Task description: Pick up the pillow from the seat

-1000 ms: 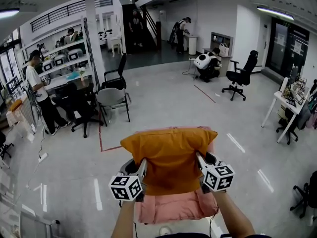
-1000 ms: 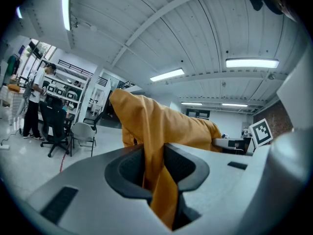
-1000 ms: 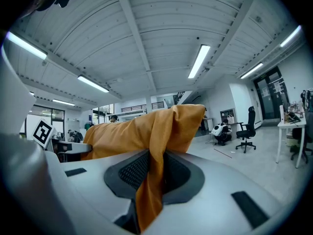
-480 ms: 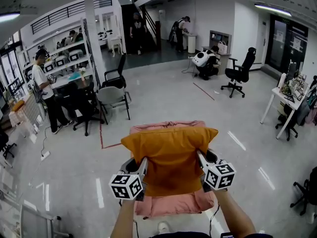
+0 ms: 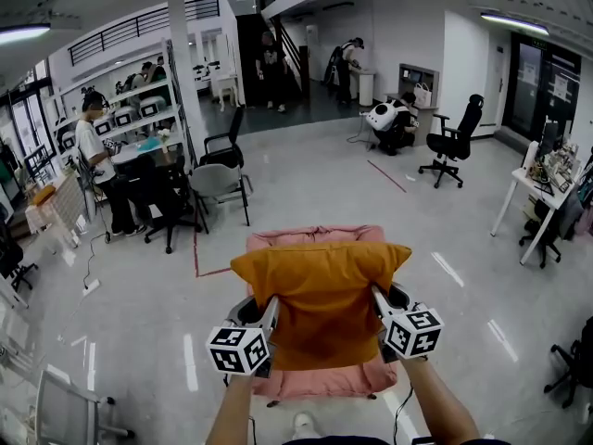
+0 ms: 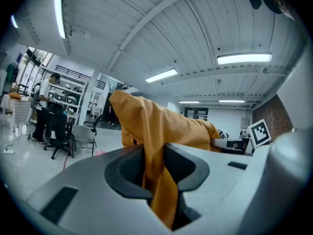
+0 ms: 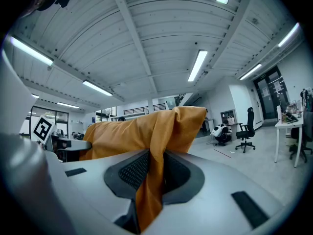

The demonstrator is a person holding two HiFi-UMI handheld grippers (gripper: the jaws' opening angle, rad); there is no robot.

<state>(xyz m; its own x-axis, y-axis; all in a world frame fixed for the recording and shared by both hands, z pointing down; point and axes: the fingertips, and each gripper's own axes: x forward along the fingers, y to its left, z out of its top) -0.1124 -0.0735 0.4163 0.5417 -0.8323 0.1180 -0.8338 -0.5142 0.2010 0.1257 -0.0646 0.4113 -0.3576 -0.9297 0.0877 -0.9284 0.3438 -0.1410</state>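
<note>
Hardly shifted since a second ago, the orange pillow (image 5: 322, 295) hangs above the pink seat (image 5: 320, 381), forearms (image 5: 434, 410) stretched forward, left tongs (image 5: 271, 306) and right tongs (image 5: 376, 297) clamped on its sides.

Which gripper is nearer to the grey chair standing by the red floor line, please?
Left. The left gripper clamps the orange pillow at its left edge, the side where the grey chair stands, ahead and to the left. The right gripper clamps the opposite edge, farther away.
</note>
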